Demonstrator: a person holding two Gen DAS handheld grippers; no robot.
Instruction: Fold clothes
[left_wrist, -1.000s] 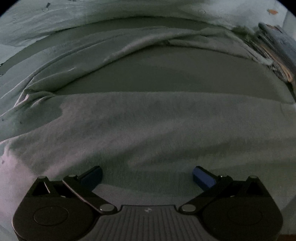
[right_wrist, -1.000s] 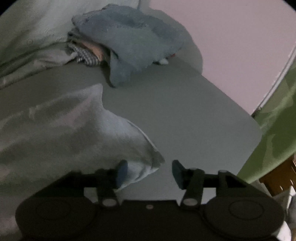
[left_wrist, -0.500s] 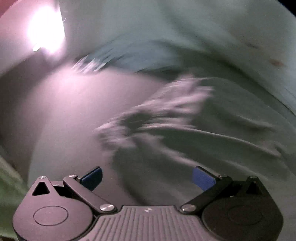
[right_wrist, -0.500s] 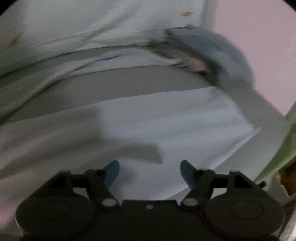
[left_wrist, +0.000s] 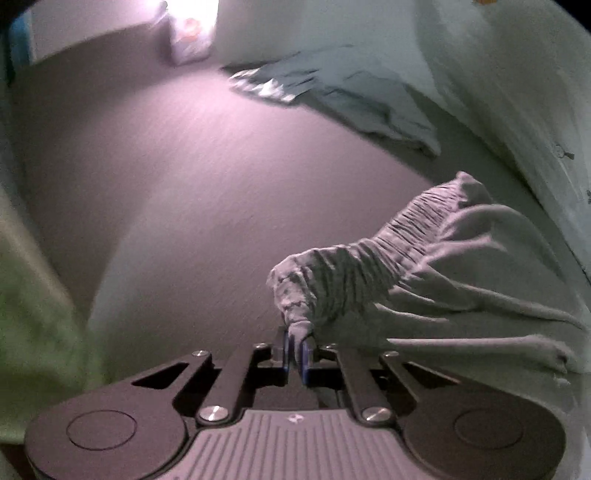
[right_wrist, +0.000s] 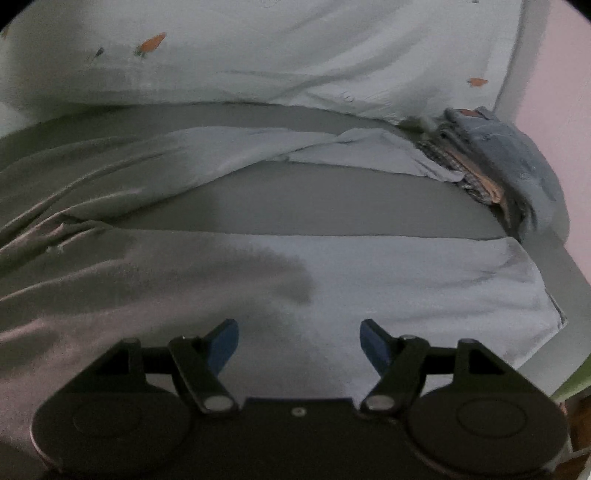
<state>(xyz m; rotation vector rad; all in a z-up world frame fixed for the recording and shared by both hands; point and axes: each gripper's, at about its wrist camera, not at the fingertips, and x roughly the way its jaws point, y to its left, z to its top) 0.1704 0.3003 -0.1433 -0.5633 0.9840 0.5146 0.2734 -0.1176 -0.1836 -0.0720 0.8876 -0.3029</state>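
A pale grey garment (right_wrist: 369, 280) lies spread on the bed. In the left wrist view its gathered elastic waistband (left_wrist: 369, 266) bunches up at the right. My left gripper (left_wrist: 295, 350) is shut on the waistband's corner, low over the mattress. My right gripper (right_wrist: 299, 341) is open and empty, hovering over the flat part of the garment near its right edge.
A stack of folded clothes (right_wrist: 495, 162) with a blue item on top sits at the far right by the wall. A pale printed pillow (right_wrist: 258, 55) lies along the back. Another crumpled cloth (left_wrist: 343, 92) lies farther up the grey mattress (left_wrist: 177, 177). Green bedding (left_wrist: 33, 325) is at the left edge.
My left gripper swung left to the garment's waistband end and closed on its corner. My right gripper turned from the garment's corner to face the pillow and opened wider.
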